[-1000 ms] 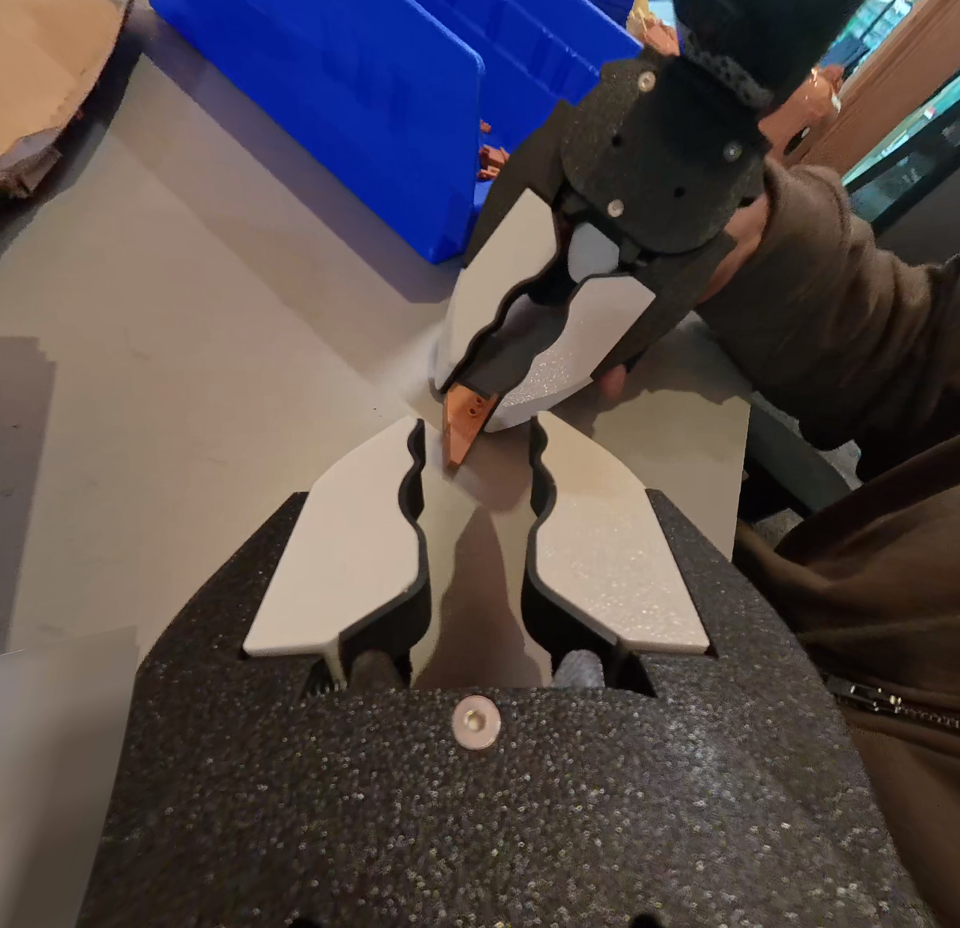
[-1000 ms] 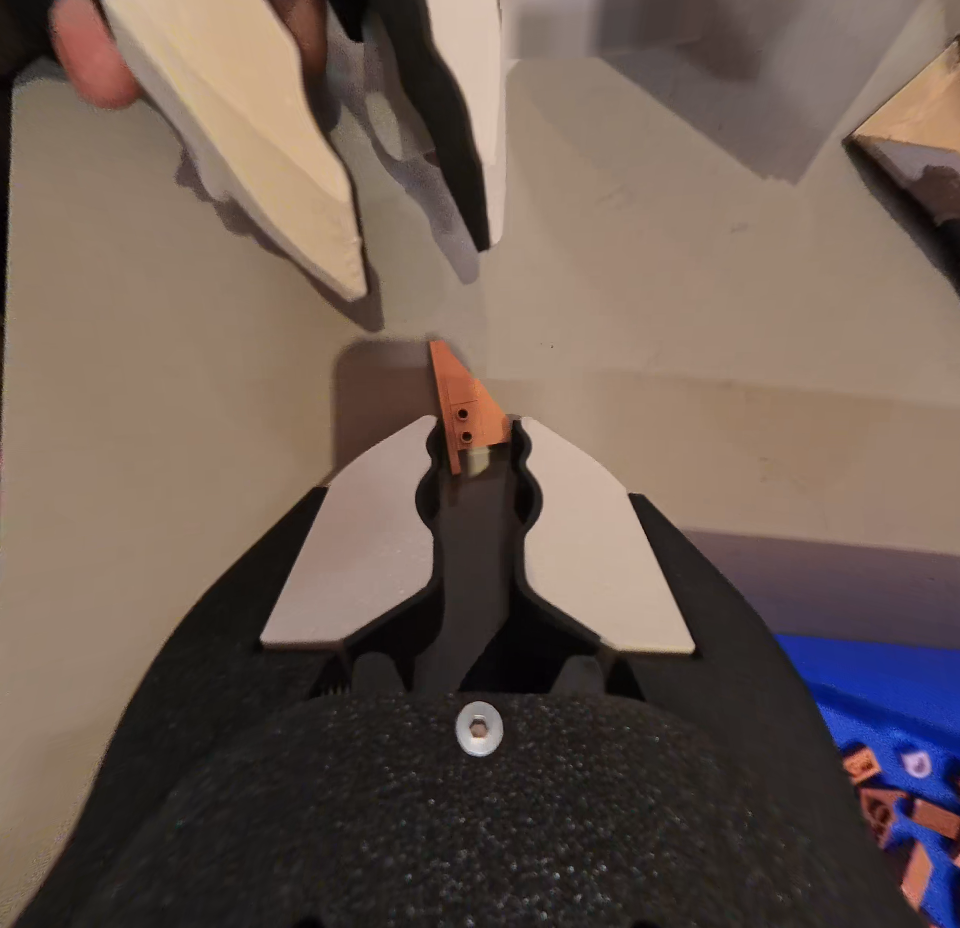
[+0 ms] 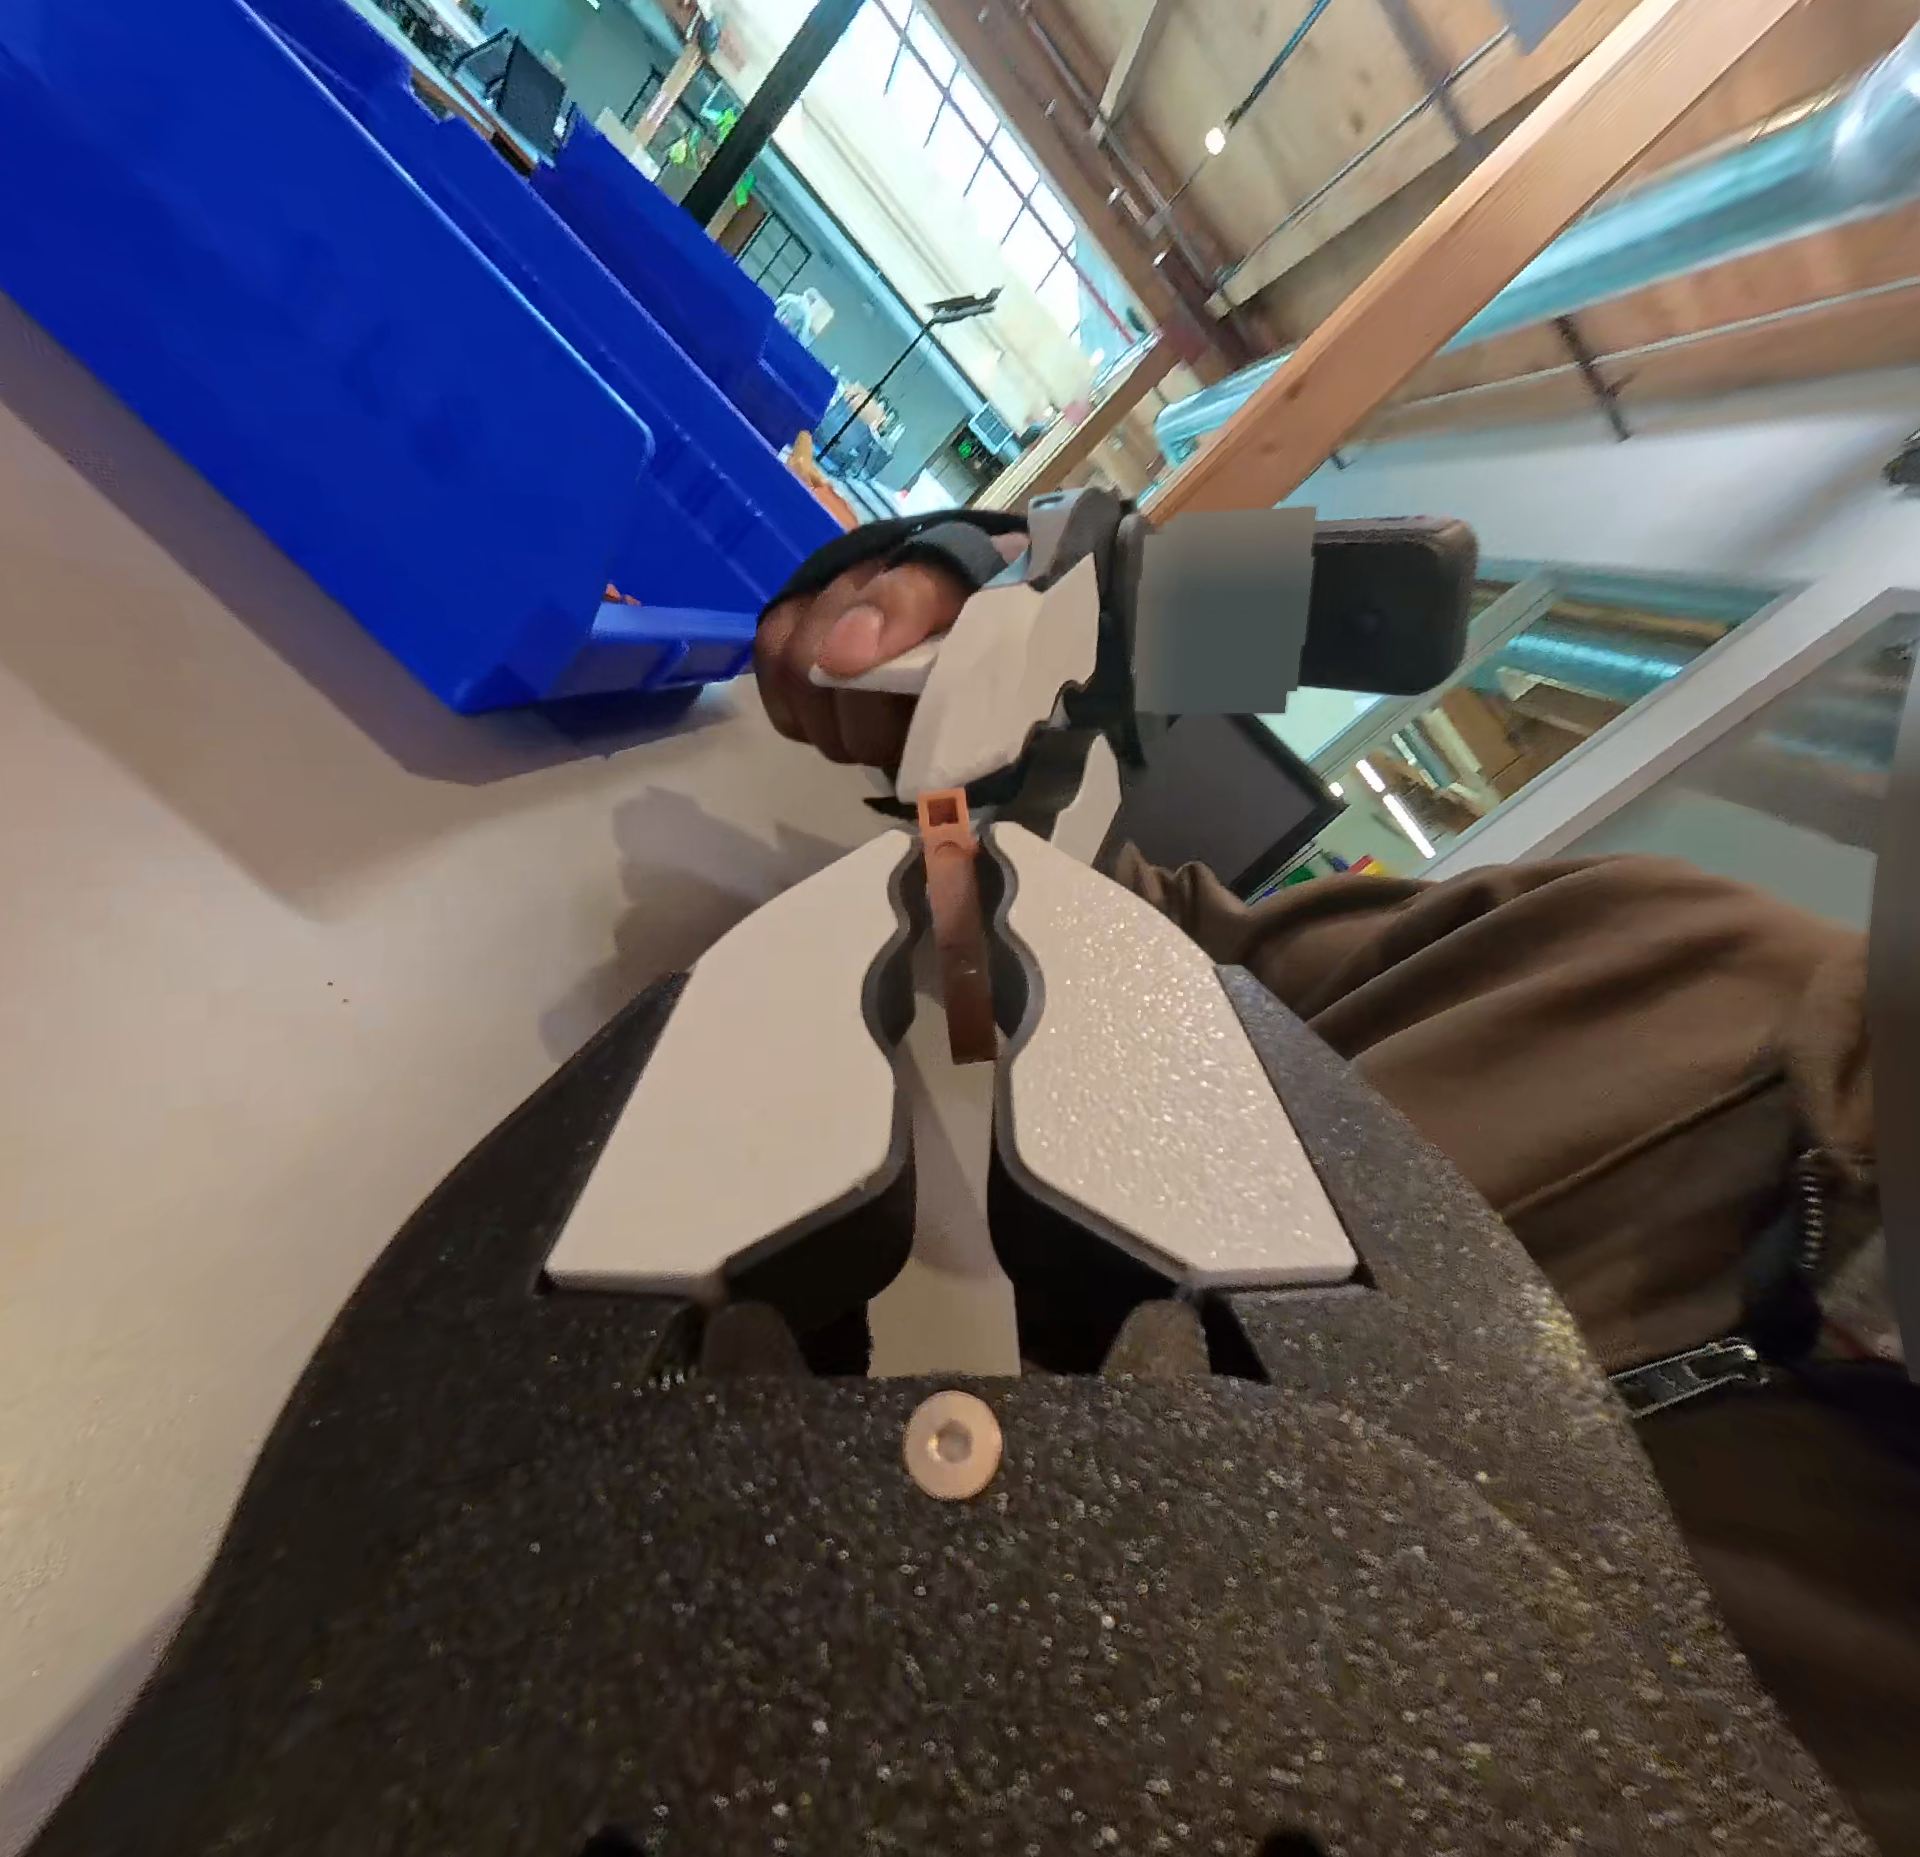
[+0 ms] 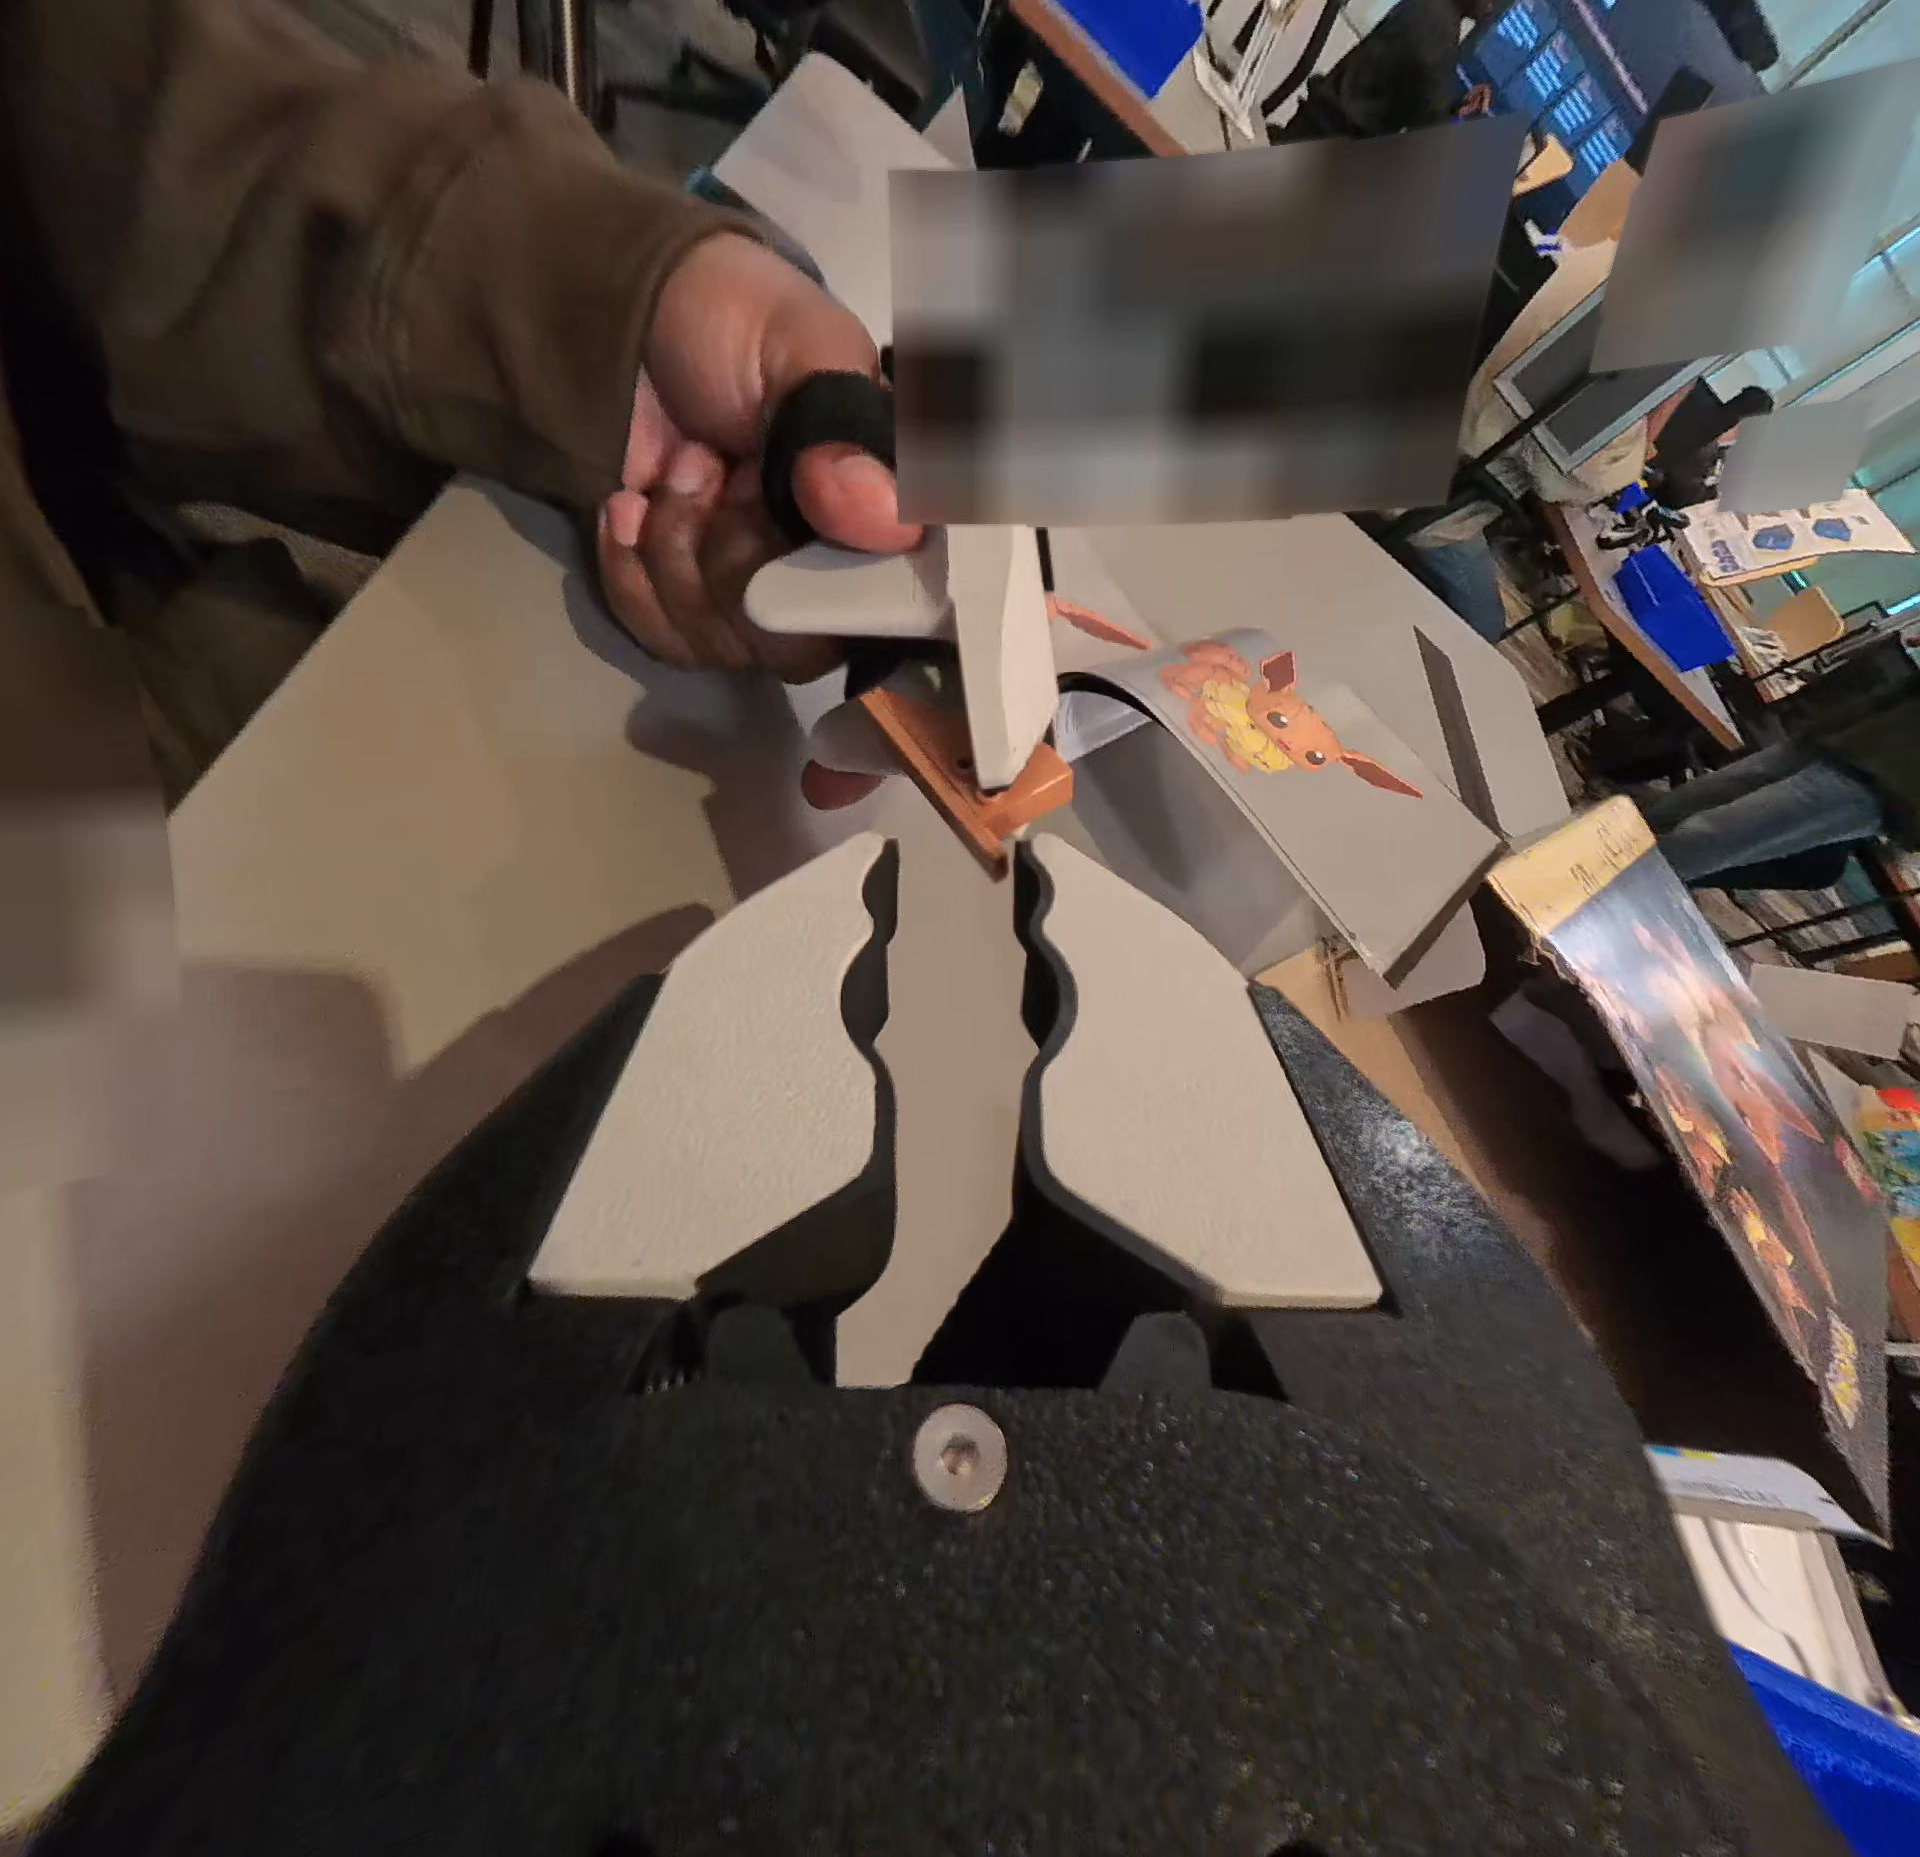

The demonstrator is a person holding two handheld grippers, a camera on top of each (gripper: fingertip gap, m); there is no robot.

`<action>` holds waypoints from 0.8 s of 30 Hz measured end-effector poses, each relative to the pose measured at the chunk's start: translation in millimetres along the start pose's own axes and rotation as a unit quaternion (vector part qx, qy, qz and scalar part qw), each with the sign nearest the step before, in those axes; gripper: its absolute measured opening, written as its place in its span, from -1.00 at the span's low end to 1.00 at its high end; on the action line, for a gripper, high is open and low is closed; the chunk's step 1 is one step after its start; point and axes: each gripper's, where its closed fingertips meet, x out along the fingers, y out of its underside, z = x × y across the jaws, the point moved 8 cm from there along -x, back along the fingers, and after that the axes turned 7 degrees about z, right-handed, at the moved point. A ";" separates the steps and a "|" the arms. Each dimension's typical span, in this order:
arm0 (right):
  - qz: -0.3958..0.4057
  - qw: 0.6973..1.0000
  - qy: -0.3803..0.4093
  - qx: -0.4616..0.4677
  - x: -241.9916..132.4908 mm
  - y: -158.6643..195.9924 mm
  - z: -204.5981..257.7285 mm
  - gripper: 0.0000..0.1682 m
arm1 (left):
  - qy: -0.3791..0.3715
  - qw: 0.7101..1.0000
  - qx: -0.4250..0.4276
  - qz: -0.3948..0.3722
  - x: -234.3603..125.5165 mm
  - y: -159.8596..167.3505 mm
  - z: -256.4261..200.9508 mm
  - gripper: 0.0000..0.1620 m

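Observation:
A small orange-brown brick piece [image 3: 954, 872] is clamped edge-on between the fingertips of my left gripper [image 3: 951, 843], with its tail running back between the fingers. It is held up above the grey table [image 3: 208, 976]. In the right wrist view the same piece [image 4: 1023, 794] sits under the left gripper's finger [image 4: 997, 654], which a hand holds. My right gripper [image 4: 956, 851] faces it with a narrow gap between its tips. Only the right tip is next to the piece's lower corner. Its fingers [image 3: 987, 706] show just beyond the piece in the left wrist view.
Blue bins [image 3: 364, 405] stand on the table to the far left of my left gripper. A grey booklet with an orange cartoon creature [image 4: 1278, 727] and a picture-printed box [image 4: 1714, 1080] lie to the right of my right gripper. A brown sleeve [image 3: 1507, 1028] is close by. The tips of both grippers are at nearly the same place.
The piece was in my right gripper, with the left gripper open. Now the left gripper is shut on it and the right has loosened. Both grippers have lifted and tilted up.

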 end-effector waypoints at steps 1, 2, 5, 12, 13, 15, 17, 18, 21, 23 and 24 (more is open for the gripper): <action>-0.007 1.000 -0.001 0.003 -1.0 -0.5 0.1 -0.77 | 0.005 1.000 -0.006 -0.006 -0.4 -0.5 0.5 -0.88; -0.009 1.000 0.000 0.004 -1.5 -1.1 -0.2 -0.79 | 0.009 1.000 -0.009 -0.007 -0.4 -0.8 0.8 -0.89; -0.008 1.000 -0.004 0.005 -0.7 -2.5 -2.0 -0.83 | 0.020 1.000 -0.013 -0.008 0.5 -0.6 0.3 -0.89; -0.004 1.000 0.001 0.010 0.3 -2.5 -4.3 -0.92 | 0.019 1.000 -0.014 -0.013 1.3 -0.5 0.8 -0.89; -0.002 1.000 0.004 0.011 0.5 -2.2 -4.1 -0.93 | 0.018 1.000 -0.014 -0.014 1.2 -0.8 1.1 -0.89; -0.001 1.000 0.010 0.012 0.6 -1.5 -3.6 -0.93 | 0.015 1.000 -0.013 -0.016 1.5 -1.1 1.5 -0.89; 0.001 1.000 0.017 0.017 0.7 -0.3 -3.5 -0.94 | 0.010 1.000 -0.014 -0.021 1.9 -1.7 2.4 -0.89; 0.001 1.000 0.020 0.019 0.8 0.4 -3.6 -0.94 | 0.009 1.000 -0.016 -0.024 2.1 -2.0 2.8 -0.89; 0.005 0.999 0.034 0.025 1.0 2.2 -3.3 -0.94 | 0.003 0.999 -0.019 -0.035 2.9 -3.0 4.2 -0.89; 0.006 0.999 0.042 0.026 0.6 3.0 -2.5 -0.94 | 0.000 0.999 -0.021 -0.039 3.8 -3.3 4.9 -0.89; 0.007 0.999 0.043 0.026 0.3 3.4 -1.9 -0.94 | 0.000 0.999 -0.021 -0.040 4.1 -3.5 5.0 -0.89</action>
